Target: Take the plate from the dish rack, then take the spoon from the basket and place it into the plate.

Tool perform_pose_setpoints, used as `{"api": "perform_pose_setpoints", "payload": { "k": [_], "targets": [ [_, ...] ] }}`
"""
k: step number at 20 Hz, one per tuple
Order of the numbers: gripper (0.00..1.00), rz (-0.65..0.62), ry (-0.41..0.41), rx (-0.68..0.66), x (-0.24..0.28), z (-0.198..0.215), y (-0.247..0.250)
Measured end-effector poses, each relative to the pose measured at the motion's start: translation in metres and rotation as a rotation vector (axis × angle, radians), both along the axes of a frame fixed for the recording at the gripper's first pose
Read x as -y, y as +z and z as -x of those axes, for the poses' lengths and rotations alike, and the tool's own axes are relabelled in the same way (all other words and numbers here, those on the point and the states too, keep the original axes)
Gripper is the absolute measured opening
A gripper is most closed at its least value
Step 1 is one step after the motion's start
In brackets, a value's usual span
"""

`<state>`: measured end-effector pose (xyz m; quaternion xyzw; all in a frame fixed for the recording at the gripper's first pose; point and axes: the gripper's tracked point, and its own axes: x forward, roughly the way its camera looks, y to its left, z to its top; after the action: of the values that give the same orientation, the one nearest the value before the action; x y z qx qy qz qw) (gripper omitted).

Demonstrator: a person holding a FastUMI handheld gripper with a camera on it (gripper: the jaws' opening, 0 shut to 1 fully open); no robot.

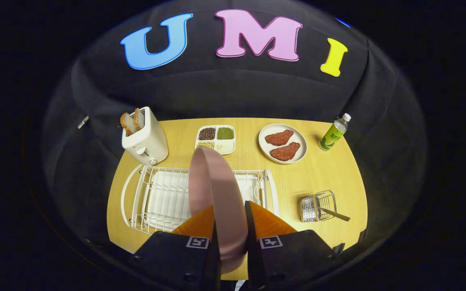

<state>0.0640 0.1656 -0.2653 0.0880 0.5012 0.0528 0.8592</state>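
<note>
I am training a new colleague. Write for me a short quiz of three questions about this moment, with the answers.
1. True or false: the gripper is shut on the pink plate.
2. Where is the spoon? A) in the wire basket B) on the plate C) in the dish rack
3. What stands in the toaster?

Key: 1. True: both fingers press the plate's edge, above the rack. 2. A. 3. Two bread slices.

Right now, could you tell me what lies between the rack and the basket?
Bare tabletop separates the rack from the basket, seen in the gripper view.
</note>
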Motion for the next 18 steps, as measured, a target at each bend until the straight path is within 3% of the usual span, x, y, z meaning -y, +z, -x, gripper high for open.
{"api": "perform_pose_setpoints", "payload": {
  "k": [9, 18],
  "targets": [
    [0.3, -0.227, -0.018, -0.146, 0.031, 0.118, -0.009],
    [0.3, -0.346, -0.019, -0.331, 0.001, 0.206, -0.093]
  ]
}}
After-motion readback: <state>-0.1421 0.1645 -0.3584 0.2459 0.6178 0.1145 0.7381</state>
